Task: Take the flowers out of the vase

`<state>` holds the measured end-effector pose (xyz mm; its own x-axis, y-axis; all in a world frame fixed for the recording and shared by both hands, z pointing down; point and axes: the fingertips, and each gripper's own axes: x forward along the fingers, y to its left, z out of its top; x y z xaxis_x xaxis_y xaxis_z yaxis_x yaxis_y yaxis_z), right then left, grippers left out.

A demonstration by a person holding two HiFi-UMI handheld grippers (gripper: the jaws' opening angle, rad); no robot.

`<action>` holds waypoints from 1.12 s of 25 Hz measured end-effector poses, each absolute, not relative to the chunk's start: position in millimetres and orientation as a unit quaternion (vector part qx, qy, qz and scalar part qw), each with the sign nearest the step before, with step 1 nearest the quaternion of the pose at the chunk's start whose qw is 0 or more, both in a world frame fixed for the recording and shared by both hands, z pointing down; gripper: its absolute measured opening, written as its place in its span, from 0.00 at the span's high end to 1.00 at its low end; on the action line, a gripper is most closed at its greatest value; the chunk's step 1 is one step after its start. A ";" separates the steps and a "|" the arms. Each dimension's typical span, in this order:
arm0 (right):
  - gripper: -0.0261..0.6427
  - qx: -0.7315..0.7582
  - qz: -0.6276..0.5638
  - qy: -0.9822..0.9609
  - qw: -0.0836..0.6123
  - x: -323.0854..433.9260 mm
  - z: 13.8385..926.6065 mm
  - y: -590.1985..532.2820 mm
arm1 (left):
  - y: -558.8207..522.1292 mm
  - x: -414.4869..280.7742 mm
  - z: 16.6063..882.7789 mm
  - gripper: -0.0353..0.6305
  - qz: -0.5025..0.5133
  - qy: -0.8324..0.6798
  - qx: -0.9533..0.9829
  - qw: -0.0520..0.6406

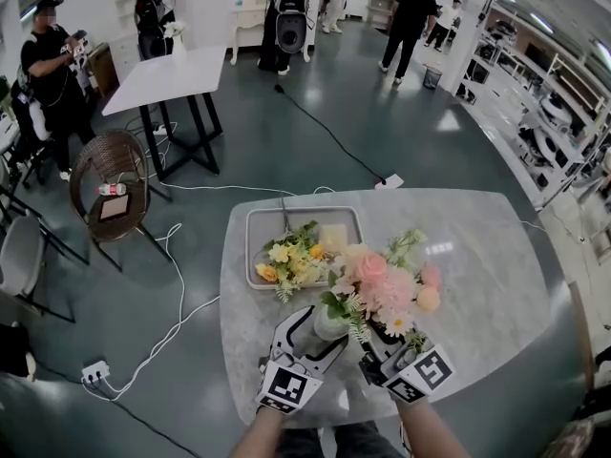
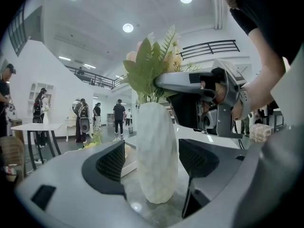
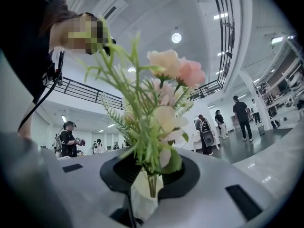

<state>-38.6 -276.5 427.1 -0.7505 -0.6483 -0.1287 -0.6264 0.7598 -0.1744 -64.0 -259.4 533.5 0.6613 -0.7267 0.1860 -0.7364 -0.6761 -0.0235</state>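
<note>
On the table (image 1: 477,284) stands the vase (image 1: 329,324), white and upright, with the pink flowers (image 1: 382,289) in it. Their heads lean out to the right of the vase.

The left gripper (image 2: 154,161) reaches in around the vase. Its jaws stand apart with the vase's body between them. A slit of air shows at the left jaw. The right jaw is just beside the vase or touching it; I cannot tell which.

The right gripper (image 3: 152,175) comes in to the right of the vase, just above its mouth. Its jaws are closed on the stems (image 3: 152,186), pinching them where they leave the vase. Leaves and blooms rise above the jaws, and the stems' lower ends sit inside the vase.

Beyond the vase, near it, lies a tray (image 1: 258,219). Yellow flowers (image 1: 291,260) lie in it and spill over its near rim toward the vase. Well beyond the vase, to the left, are a chair (image 1: 110,175) and a desk (image 1: 167,76). People stand farther off.
</note>
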 end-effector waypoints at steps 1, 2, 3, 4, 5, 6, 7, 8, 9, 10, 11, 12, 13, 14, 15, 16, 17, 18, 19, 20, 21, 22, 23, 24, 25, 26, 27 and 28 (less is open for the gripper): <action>0.81 -0.343 -0.058 0.933 0.092 -38.3 424.5 -276.5 | -257.9 -64.5 531.2 0.42 0.088 -0.400 0.912 0.029; 0.81 -0.346 -0.056 0.932 0.093 -37.9 422.2 -276.8 | -256.2 -64.9 529.0 0.42 0.086 -0.398 0.913 0.030; 0.81 -0.349 -0.055 0.931 0.094 -37.3 420.4 -277.4 | -254.7 -65.1 527.4 0.42 0.084 -0.397 0.914 0.030; 0.81 -0.353 -0.054 0.929 0.095 -36.5 419.4 -278.0 | -253.3 -65.2 526.4 0.42 0.084 -0.395 0.914 0.030; 0.81 -0.357 -0.054 0.928 0.096 -35.4 418.8 -278.1 | -251.6 -65.0 525.8 0.42 0.085 -0.393 0.915 0.030; 0.81 -0.361 -0.054 0.926 0.096 -33.8 418.2 -277.6 | -249.4 -64.4 525.1 0.42 0.086 -0.390 0.916 0.031; 0.81 -0.365 -0.054 0.924 0.096 -31.9 417.1 -276.7 | -247.0 -63.8 523.8 0.42 0.086 -0.387 0.917 0.032; 0.81 -0.369 -0.053 0.923 0.097 -30.2 415.6 -275.7 | -244.8 -63.4 522.2 0.42 0.086 -0.384 0.919 0.032; 0.81 -0.373 -0.052 0.921 0.097 -28.6 414.3 -275.1 | -243.3 -63.6 520.6 0.42 0.086 -0.382 0.919 0.031; 0.81 -0.376 -0.050 0.920 0.098 -27.0 413.5 -274.8 | -242.5 -64.3 519.4 0.42 0.086 -0.381 0.920 0.030; 0.81 -0.380 -0.048 0.919 0.099 -25.6 413.0 -274.7 | -242.2 -65.2 518.9 0.42 0.085 -0.381 0.920 0.029; 0.81 -0.382 -0.047 0.917 0.100 -24.2 412.4 -274.6 | -241.9 -65.8 518.8 0.42 0.085 -0.381 0.920 0.029; 0.81 -0.385 -0.046 0.916 0.102 -22.9 411.2 -274.3 | -241.6 -66.2 518.6 0.42 0.084 -0.380 0.921 0.029; 0.81 -0.388 -0.045 0.915 0.104 -21.8 409.4 -273.7 | -240.7 -66.3 518.0 0.42 0.084 -0.380 0.921 0.029; 0.81 -0.390 -0.045 0.914 0.106 -20.8 407.4 -272.8 | -239.4 -66.3 516.9 0.42 0.084 -0.381 0.920 0.027; 0.81 -0.392 -0.044 0.912 0.109 -19.9 405.2 -271.8 | -237.7 -66.6 515.4 0.42 0.084 -0.382 0.920 0.023; 0.81 -0.395 -0.043 0.911 0.111 -19.3 403.1 -270.7 | -235.9 -67.3 513.6 0.45 0.084 -0.384 0.919 0.019; 0.81 -0.397 -0.042 0.910 0.113 -19.0 400.8 -269.9 | -234.4 -68.6 511.6 0.50 0.082 -0.386 0.918 0.015; 0.81 -0.398 -0.039 0.909 0.115 -18.9 398.4 -269.1 | -233.3 -70.0 509.5 0.56 0.081 -0.389 0.918 0.012; 0.81 -0.399 -0.037 0.909 0.116 -18.8 396.0 -268.2 | -232.5 -71.3 507.6 0.63 0.079 -0.391 0.917 0.010; 0.81 -0.400 -0.035 0.908 0.118 -18.5 393.6 -267.1 | -231.8 -72.2 505.9 0.68 0.078 -0.393 0.916 0.009; 0.81 -0.400 -0.034 0.908 0.119 -18.0 391.4 -266.0 | -231.3 -72.6 504.7 0.72 0.079 -0.395 0.915 0.008; 0.81 -0.400 -0.032 0.908 0.121 -17.6 389.2 -264.9 | -231.0 -72.6 504.3 0.76 0.080 -0.397 0.914 0.007; 0.81 -0.399 -0.031 0.908 0.123 -17.3 387.3 -263.6 | -230.7 -72.5 504.7 0.81 0.082 -0.398 0.914 0.006; 0.81 -0.399 -0.029 0.908 0.124 -17.2 385.4 -262.3 | -230.5 -72.4 505.4 0.85 0.084 -0.400 0.913 0.004; 0.81 -0.398 -0.027 0.909 0.125 -17.5 383.6 -261.1 | -230.2 -72.7 505.6 0.87 0.085 -0.401 0.912 0.004; 0.81 -0.398 -0.024 0.909 0.125 -18.2 381.9 -260.0 | -229.7 -73.6 504.9 0.89 0.087 -0.402 0.912 0.003; 0.81 -0.398 -0.022 0.909 0.126 -19.0 380.2 -259.1 | -229.0 -74.7 504.1 0.91 0.089 -0.401 0.912 0.003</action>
